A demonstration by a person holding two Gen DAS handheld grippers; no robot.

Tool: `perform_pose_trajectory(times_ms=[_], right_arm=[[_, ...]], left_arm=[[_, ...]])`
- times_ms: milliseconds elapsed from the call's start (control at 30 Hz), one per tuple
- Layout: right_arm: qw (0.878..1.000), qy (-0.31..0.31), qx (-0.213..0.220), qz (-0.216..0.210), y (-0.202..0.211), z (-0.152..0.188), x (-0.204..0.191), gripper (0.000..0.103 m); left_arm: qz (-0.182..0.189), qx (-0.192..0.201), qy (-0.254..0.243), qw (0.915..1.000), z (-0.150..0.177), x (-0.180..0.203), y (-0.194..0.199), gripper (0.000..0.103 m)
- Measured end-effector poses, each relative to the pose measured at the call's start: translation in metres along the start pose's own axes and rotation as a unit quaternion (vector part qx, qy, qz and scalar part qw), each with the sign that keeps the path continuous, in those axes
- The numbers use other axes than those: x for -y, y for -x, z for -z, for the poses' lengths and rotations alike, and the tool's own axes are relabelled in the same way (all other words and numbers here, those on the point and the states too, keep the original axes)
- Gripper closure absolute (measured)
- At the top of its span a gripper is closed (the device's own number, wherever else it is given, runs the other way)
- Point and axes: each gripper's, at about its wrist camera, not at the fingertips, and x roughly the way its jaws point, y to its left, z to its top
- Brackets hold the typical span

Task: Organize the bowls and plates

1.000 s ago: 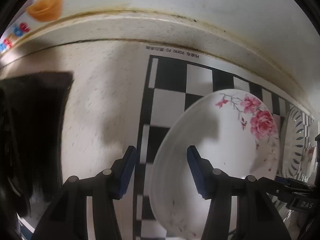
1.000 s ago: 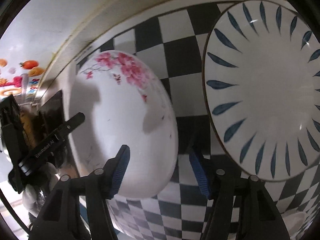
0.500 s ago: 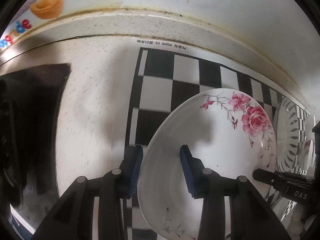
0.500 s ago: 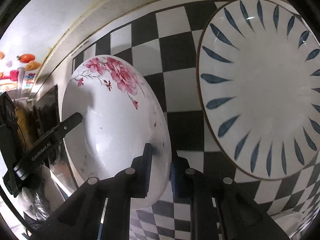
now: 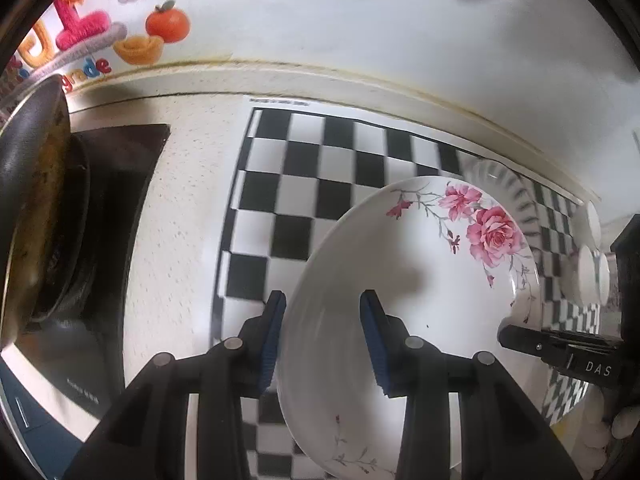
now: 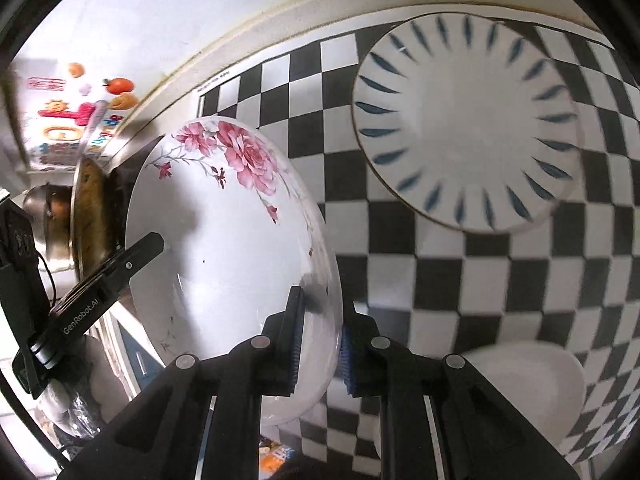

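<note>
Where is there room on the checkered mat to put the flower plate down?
The checkered mat is bare between its left edge and the flower plate, which the right gripper is holding. It's crowded on the right, with the blue-leaf plate and a white dish. The stove blocks the far left.

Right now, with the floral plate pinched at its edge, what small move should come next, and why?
Probably carry the floral plate toward the blue-leaf plate on the checkered mat. The right hand-held gripper is clamped on its rim, the left hand-held gripper straddles the opposite edge unclosed, and the plate looks raised.
</note>
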Motion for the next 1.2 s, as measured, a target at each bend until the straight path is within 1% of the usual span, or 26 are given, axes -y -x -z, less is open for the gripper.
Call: perform_pose_trajectory(times_ms=[33, 133, 300, 433, 533, 667, 867, 1033, 1200], right_arm=[[1.000, 0.001, 0.003, -0.001, 0.008, 0.007, 0.004, 0.085], [1.000, 0.001, 0.013, -0.008, 0.031, 0.028, 0.020, 0.085], [0.999, -0.010, 0.028, -0.015, 0.066, 0.061, 0.055, 0.085], [0.999, -0.025, 0.036, -0.012, 0.086, 0.087, 0.085, 0.085], [0.999, -0.038, 0.038, -0.008, 0.091, 0.103, 0.108, 0.085], [0.997, -0.062, 0.034, -0.002, 0.091, 0.121, 0.143, 0.085], [0.996, -0.087, 0.011, 0.014, 0.074, 0.142, 0.184, 0.085], [0.995, -0.096, -0.007, 0.023, 0.057, 0.150, 0.207, 0.085], [0.994, -0.099, -0.019, 0.028, 0.046, 0.157, 0.223, 0.085]], left_arm=[[-0.001, 0.001, -0.003, 1.0000, 0.000, 0.004, -0.009, 0.068], [0.001, 0.005, -0.017, 0.9998, 0.013, 0.023, 0.006, 0.068], [0.007, 0.003, -0.046, 0.9989, 0.028, 0.062, 0.008, 0.068], [0.016, -0.006, -0.067, 0.9976, 0.043, 0.093, 0.008, 0.068], [0.020, -0.016, -0.084, 0.9961, 0.054, 0.114, -0.001, 0.068], [0.020, -0.040, -0.106, 0.9933, 0.071, 0.139, -0.023, 0.068], [0.013, -0.083, -0.127, 0.9883, 0.096, 0.165, -0.058, 0.068], [0.003, -0.112, -0.134, 0.9846, 0.112, 0.174, -0.081, 0.068], [-0.004, -0.129, -0.134, 0.9825, 0.123, 0.179, -0.094, 0.068]])
